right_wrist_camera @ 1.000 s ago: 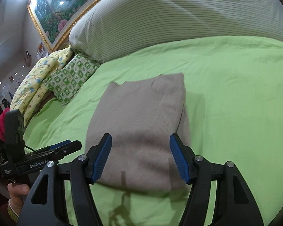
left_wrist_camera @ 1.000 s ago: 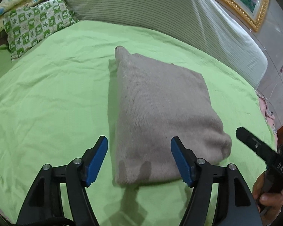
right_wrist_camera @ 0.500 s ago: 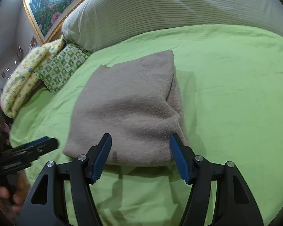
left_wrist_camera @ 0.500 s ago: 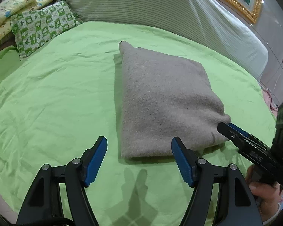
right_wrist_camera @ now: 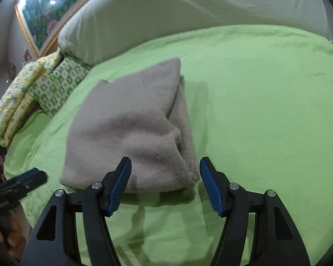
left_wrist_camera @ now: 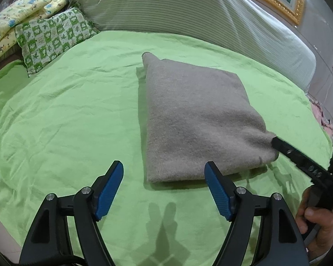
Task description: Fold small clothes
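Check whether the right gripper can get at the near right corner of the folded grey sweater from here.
Probably yes: the right gripper is open, the folded grey sweater lies just ahead on the green sheet, and nothing lies between.

Seeing grey-beige knit garment (left_wrist_camera: 197, 122), folded into thick rectangular bundle, lying flat on green bedsheet (left_wrist_camera: 66, 122). Fuzzy texture. Long axis runs from my 6 toward 12. Rounded fold edge nearest me; stacked layers showing along 3 o'clock side (right_wrist_camera: 184, 119). Small corner pokes out at far 11 o'clock end.
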Motion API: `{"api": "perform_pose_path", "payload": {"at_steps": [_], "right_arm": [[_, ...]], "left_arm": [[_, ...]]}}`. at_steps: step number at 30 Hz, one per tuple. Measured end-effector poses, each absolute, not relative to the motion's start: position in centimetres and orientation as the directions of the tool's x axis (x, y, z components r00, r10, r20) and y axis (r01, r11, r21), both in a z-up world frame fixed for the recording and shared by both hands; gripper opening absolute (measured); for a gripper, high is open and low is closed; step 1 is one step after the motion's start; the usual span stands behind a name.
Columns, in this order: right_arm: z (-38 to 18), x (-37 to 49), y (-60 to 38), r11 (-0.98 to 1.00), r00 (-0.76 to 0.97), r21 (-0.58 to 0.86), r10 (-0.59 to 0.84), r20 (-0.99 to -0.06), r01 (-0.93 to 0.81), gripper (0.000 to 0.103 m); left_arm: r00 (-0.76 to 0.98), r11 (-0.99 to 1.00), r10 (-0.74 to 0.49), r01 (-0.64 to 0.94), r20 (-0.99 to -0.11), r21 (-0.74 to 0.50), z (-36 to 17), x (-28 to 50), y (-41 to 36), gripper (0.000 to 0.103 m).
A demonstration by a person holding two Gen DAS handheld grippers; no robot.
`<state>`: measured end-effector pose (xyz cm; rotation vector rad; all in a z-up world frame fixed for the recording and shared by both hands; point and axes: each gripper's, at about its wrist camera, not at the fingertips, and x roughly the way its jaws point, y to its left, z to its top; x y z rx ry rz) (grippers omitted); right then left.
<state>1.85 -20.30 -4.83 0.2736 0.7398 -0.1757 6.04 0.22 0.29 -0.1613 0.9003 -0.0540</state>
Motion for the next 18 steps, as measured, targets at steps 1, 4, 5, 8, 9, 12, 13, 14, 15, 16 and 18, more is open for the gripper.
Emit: {"api": "perform_pose_path", "payload": {"at_steps": [1, 4, 5, 8, 9, 12, 13, 14, 15, 16, 18], "right_arm": [[-4.3, 1.9, -20.3, 0.951, 0.736, 0.187, -0.059, -0.674, 0.247, 0.065], [-3.1, 2.6, -20.6, 0.949, 0.752, 0.204, -0.050, -0.658, 0.241, 0.065], [-2.8, 2.9, -20.7, 0.947, 0.755, 0.212, -0.047, -0.654, 0.242, 0.065], [-2.4, 3.4, -20.6, 0.948, 0.760, 0.222, -0.032, -0.650, 0.229, 0.065], [-2.4, 3.5, -20.4, 0.948, 0.759, 0.229, -0.021, -0.651, 0.222, 0.065], [-2.4, 3.1, -19.5, 0.954, 0.767, 0.244, 0.023, -0.641, 0.175, 0.065], [-2.4, 2.8, -19.2, 0.957, 0.770, 0.241, 0.031, -0.637, 0.160, 0.065], [-2.4, 2.5, -18.8, 0.962, 0.774, 0.233, 0.037, -0.632, 0.144, 0.066], [-2.4, 1.9, -18.2, 0.968, 0.777, 0.216, 0.038, -0.628, 0.128, 0.068], [-2.4, 1.6, -17.8, 0.971, 0.779, 0.205, 0.036, -0.627, 0.120, 0.075], [-2.5, 0.4, -16.7, 0.983, 0.787, 0.165, 0.037, -0.616, 0.083, 0.081]], "left_arm": [[0.620, 0.984, -0.123, -0.024, -0.774, -0.176, 0.3, 6.3, 0.5, 0.077], [0.614, 0.978, -0.140, -0.034, -0.777, -0.204, 0.3, 7.1, 1.0, 0.077], [0.613, 0.976, -0.147, -0.038, -0.776, -0.215, 0.3, 7.4, 1.2, 0.077], [0.616, 0.966, -0.169, -0.052, -0.769, -0.254, 0.3, 7.9, 1.8, 0.078], [0.620, 0.963, -0.178, -0.052, -0.765, -0.266, 0.3, 7.9, 1.8, 0.078], [0.643, 0.955, -0.209, -0.029, -0.736, -0.296, 0.5, 7.2, 1.7, 0.079], [0.659, 0.958, -0.210, -0.011, -0.723, -0.288, 0.6, 6.6, 1.5, 0.081], [0.669, 0.962, -0.200, -0.003, -0.716, -0.272, 0.6, 6.1, 1.2, 0.082], [0.676, 0.966, -0.191, 0.002, -0.712, -0.257, 0.7, 5.6, 1.0, 0.083], [0.683, 0.971, -0.181, 0.010, -0.708, -0.238, 0.7, 5.1, 0.8, 0.083], [0.695, 0.982, -0.148, 0.020, -0.704, -0.186, 0.6, 4.0, 0.3, 0.085]]}}
